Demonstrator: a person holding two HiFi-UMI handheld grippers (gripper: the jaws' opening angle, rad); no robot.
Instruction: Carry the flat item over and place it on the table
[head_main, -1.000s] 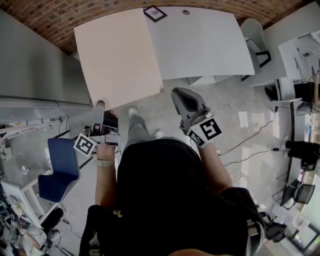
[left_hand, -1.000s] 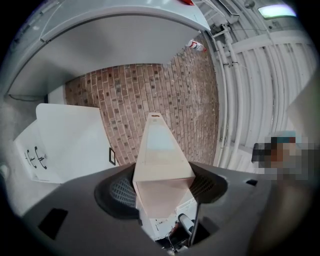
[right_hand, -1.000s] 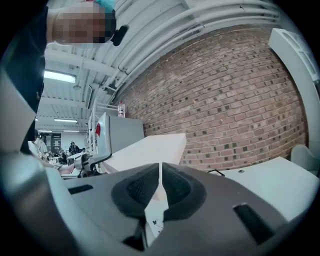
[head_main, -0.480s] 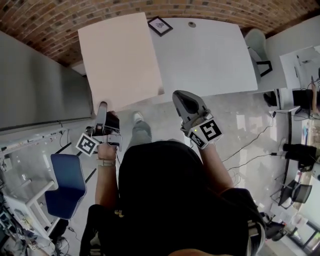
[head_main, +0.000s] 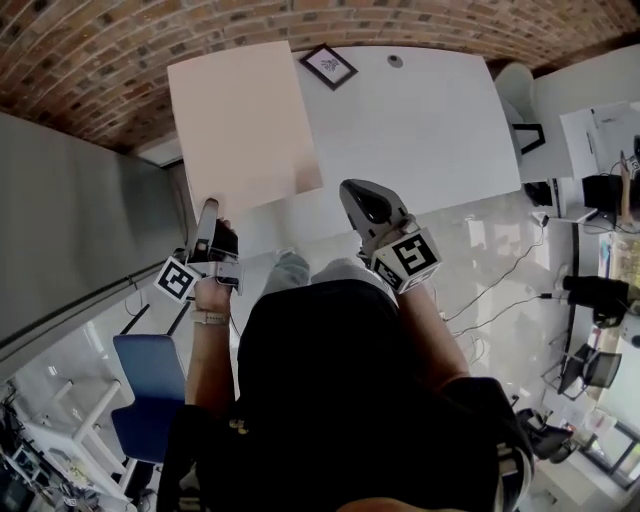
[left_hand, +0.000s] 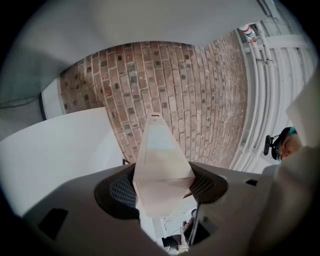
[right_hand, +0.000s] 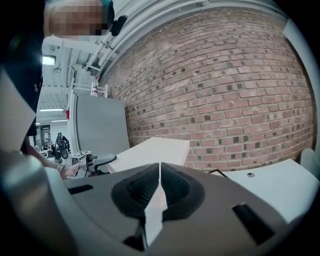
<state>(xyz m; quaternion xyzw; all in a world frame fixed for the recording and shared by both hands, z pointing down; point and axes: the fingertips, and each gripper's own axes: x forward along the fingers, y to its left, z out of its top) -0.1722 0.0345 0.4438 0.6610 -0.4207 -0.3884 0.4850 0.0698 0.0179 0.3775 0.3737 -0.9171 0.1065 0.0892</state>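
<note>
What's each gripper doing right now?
Left gripper: closed on the near corner of the board.
Right gripper: closed, holding nothing.

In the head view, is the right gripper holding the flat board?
No: the right gripper is clear of the flat board, which only the left gripper holds by its near edge.
</note>
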